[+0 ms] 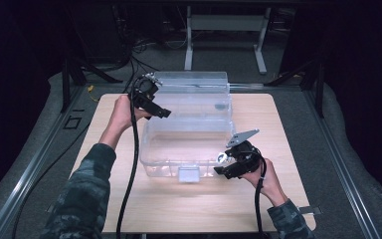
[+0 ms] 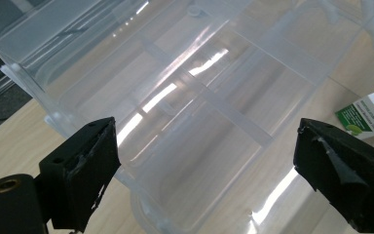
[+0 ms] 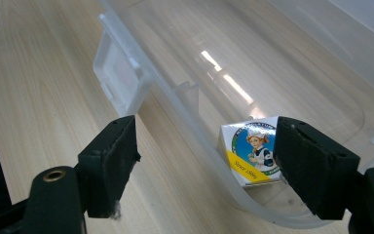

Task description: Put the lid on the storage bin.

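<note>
A clear plastic bin (image 1: 146,149) stands in the middle of the wooden table (image 1: 179,209), its clear lid (image 1: 194,92) raised at the back. My left gripper (image 1: 159,110) hovers at the lid's left end. Its jaws stand open over the ribbed clear plastic (image 2: 199,97), with nothing between them. My right gripper (image 1: 225,164) is at the bin's front right corner, open, with its jaws (image 3: 204,126) straddling the front wall (image 3: 185,97). A small white carton (image 3: 251,151) with a round blue picture and a yellow stripe lies inside that corner, beside the right jaw.
A clear latch flap (image 1: 189,174) hangs from the middle of the bin's front wall. Bare table runs in front of the bin and along its right side (image 1: 273,129). Beyond the table are a dark floor, cables and a white frame (image 1: 226,22).
</note>
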Motion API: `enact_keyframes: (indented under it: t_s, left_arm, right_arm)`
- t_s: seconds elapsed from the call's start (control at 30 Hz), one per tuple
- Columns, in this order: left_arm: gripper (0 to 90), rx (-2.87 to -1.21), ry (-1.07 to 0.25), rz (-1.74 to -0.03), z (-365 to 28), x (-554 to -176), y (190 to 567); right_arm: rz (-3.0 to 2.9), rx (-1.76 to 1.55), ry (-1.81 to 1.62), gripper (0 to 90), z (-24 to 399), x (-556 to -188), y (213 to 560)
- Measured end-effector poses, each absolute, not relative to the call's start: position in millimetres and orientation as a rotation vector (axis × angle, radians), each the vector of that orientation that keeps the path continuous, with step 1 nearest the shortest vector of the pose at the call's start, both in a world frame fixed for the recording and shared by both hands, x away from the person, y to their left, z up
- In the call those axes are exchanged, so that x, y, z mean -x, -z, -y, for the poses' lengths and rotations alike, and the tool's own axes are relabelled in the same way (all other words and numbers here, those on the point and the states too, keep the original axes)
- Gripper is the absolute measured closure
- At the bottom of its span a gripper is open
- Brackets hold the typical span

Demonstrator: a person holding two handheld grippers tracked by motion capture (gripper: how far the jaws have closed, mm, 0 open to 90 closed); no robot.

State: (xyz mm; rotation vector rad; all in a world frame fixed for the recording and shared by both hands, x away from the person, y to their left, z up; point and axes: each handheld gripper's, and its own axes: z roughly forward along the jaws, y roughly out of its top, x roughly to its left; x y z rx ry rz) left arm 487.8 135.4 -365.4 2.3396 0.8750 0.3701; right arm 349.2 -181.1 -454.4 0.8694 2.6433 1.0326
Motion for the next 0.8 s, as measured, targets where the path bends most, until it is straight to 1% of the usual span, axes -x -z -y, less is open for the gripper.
enact_keyframes:
  t_s: [0.33, 0.43, 0.53, 0.7, 0.8]
  left_arm:
    - [12.5, -2.347, -0.378, -0.884, -125.8, -507.3, 367.2]
    - [14.7, -2.376, -0.369, -0.878, -121.1, -513.1, 368.3]
    - [16.2, -2.413, -0.396, -0.875, -114.6, -518.4, 371.5]
    - [17.3, -2.394, -0.381, -0.889, -112.7, -525.4, 374.6]
    - [20.5, -2.381, -0.381, -0.9, -110.8, -530.7, 377.4]
  right_arm:
    - [-2.631, -0.882, -1.035, 24.8, 182.0, -349.4, 454.4]
    - [-2.631, -0.878, -1.039, 24.8, 181.7, -349.3, 454.3]
    - [-2.635, -0.882, -1.036, 26.1, 180.9, -349.0, 454.5]
    - [-2.64, -0.871, -1.032, 26.2, 179.1, -348.5, 454.9]
    - [-2.637, -0.87, -1.04, 27.1, 177.9, -348.0, 455.0]
